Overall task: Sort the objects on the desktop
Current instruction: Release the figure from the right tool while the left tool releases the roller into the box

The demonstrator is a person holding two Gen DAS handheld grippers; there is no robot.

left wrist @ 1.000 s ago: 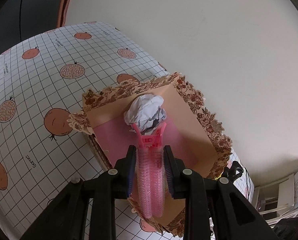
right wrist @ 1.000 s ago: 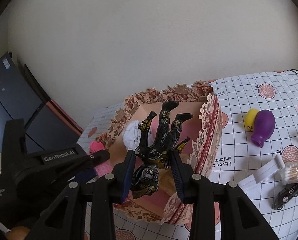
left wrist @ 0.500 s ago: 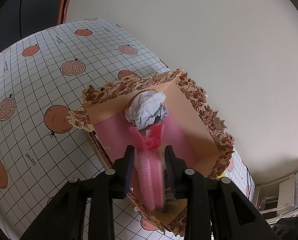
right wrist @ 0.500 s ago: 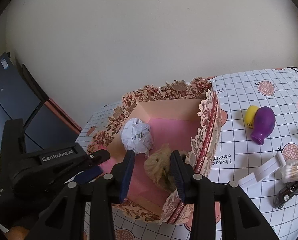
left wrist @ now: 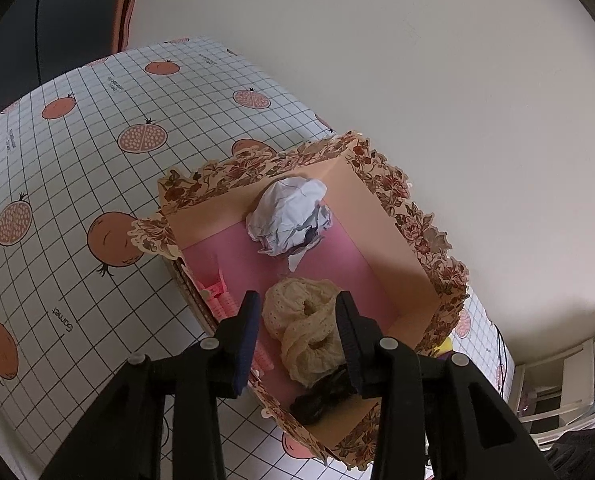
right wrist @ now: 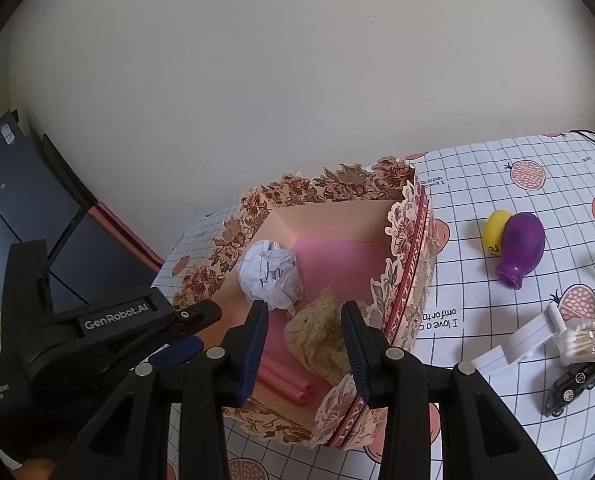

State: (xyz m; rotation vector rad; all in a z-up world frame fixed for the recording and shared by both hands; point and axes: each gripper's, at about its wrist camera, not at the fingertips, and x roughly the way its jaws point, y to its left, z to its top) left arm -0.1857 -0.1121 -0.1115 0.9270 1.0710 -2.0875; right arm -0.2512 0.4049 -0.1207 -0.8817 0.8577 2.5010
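Hovering over the floral-edged pink cardboard box (left wrist: 401, 216), the left gripper (left wrist: 297, 320) had just been opening and held nothing; the right gripper (right wrist: 303, 330) stood part-open and empty too. Unsorted, a purple vase-shaped toy (right wrist: 523, 248) lay on the tabletop (right wrist: 497, 184) at right of frame, nearer the right gripper

I am counting one floral box (right wrist: 407, 264) near the tabletop's back edge, holding one paper ball (right wrist: 269, 278), one cream lace scrunchie (left wrist: 305, 330), one pink hair roller (right wrist: 285, 382) and one black figure (left wrist: 321, 398). Outside it I am seeing one purple vase (right wrist: 523, 246), one yellow egg (right wrist: 495, 228), one toy car (right wrist: 575, 382).
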